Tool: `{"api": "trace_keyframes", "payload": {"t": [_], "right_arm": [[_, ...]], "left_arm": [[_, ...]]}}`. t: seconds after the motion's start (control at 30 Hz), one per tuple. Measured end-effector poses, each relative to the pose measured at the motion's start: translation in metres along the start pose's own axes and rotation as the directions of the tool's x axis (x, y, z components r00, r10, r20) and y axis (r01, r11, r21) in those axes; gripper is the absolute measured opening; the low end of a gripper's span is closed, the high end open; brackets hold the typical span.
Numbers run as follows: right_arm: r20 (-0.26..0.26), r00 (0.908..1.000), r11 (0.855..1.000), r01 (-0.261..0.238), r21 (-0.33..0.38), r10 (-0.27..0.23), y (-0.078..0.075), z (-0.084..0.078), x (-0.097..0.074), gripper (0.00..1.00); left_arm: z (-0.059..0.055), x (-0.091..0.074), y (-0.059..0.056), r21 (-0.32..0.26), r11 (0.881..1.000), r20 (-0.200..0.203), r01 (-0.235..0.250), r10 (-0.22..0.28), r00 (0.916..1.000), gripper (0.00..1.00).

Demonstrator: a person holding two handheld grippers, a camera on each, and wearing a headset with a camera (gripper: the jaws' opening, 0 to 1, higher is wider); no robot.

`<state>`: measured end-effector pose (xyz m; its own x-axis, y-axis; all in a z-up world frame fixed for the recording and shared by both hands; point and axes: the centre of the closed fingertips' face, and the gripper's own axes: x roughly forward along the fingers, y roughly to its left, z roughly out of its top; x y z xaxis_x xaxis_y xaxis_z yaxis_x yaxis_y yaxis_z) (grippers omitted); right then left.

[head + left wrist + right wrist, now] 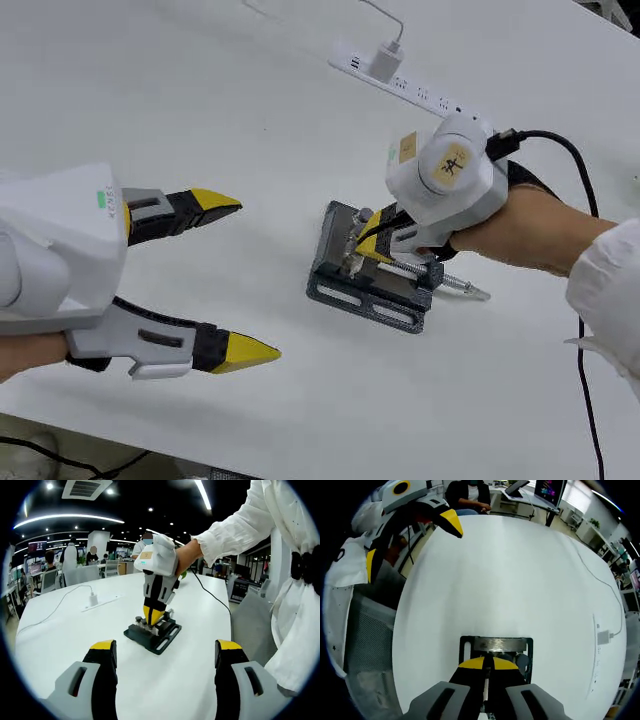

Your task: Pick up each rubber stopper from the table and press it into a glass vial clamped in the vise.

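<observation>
Right gripper [372, 243]: seen at centre right of the head view, pointed down onto the vise [365, 290]. In the right gripper view its yellow tips are pressed together at the bottom centre, right over the vise jaws. Whether a stopper is pinched between them cannot be told, as the tips cover the spot. The vial is likewise hidden under the tips.

Left gripper [260, 278]: held at the left of the head view, above the white table [200, 80] and well apart from the vise. Its jaws are spread wide and nothing is held.

Vise: set flat on the table just right of centre, with its screw handle pointing to the lower right. A power strip [420, 92] lies near the top edge, well apart from the work.

Step judged in hand: a stopper is being seated in the clamped vial.

Notes for doing it well:
- The push is best made straight down along the vial, not at a slant, so the glass is not levered sideways.
- Force is best applied gently and evenly, since glass may crack.
- The vise base could be steadied with the free left gripper if sliding is felt.
- The tips are best opened only once the stopper is judged to be seated.
</observation>
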<state>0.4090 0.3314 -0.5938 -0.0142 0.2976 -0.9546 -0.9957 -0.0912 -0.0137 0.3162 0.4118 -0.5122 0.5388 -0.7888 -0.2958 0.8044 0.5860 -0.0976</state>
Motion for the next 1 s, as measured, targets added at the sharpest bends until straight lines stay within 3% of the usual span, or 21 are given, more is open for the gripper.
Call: {"api": "trace_keyframes", "payload": {"t": [0.07,0.1,0.3,0.53,0.67,0.8,1.0], "right_arm": [[0.023,0.9997,1.000,-0.006,0.025,0.006,-0.001,0.000,-0.001,0.00],[0.038,0.9993,0.997,-0.004,0.071,0.001,-0.001,0.000,-0.001,0.00],[0.059,0.9981,0.999,0.014,0.049,-0.017,0.001,-0.001,-0.002,0.00],[0.087,0.9951,0.995,0.038,0.092,-0.046,-0.001,-0.001,-0.004,0.01],[0.140,0.9883,0.990,0.042,0.135,-0.061,-0.001,0.004,-0.014,0.03],[0.152,0.9849,0.989,0.062,0.136,-0.082,-0.001,0.000,-0.022,0.07],[0.203,0.9711,0.981,0.090,0.175,-0.125,0.001,-0.006,-0.037,0.15]], "left_arm": [[0.000,-0.001,0.001,0.003,1.000,-0.004,-0.003,0.003,1.0000,0.79],[0.001,-0.001,0.001,0.006,1.000,-0.007,-0.004,0.004,1.0000,0.79],[0.004,-0.001,-0.001,0.015,1.000,-0.014,0.000,0.000,0.9999,0.79],[0.005,-0.003,-0.001,0.030,1.000,-0.025,-0.003,0.004,0.9997,0.80],[0.006,-0.005,-0.001,0.036,0.999,-0.031,-0.004,0.005,0.9995,0.80],[0.006,-0.006,-0.002,0.040,0.999,-0.033,-0.006,0.007,0.9994,0.80],[0.008,-0.005,-0.002,0.052,0.999,-0.036,-0.007,0.008,0.9993,0.83]]}}
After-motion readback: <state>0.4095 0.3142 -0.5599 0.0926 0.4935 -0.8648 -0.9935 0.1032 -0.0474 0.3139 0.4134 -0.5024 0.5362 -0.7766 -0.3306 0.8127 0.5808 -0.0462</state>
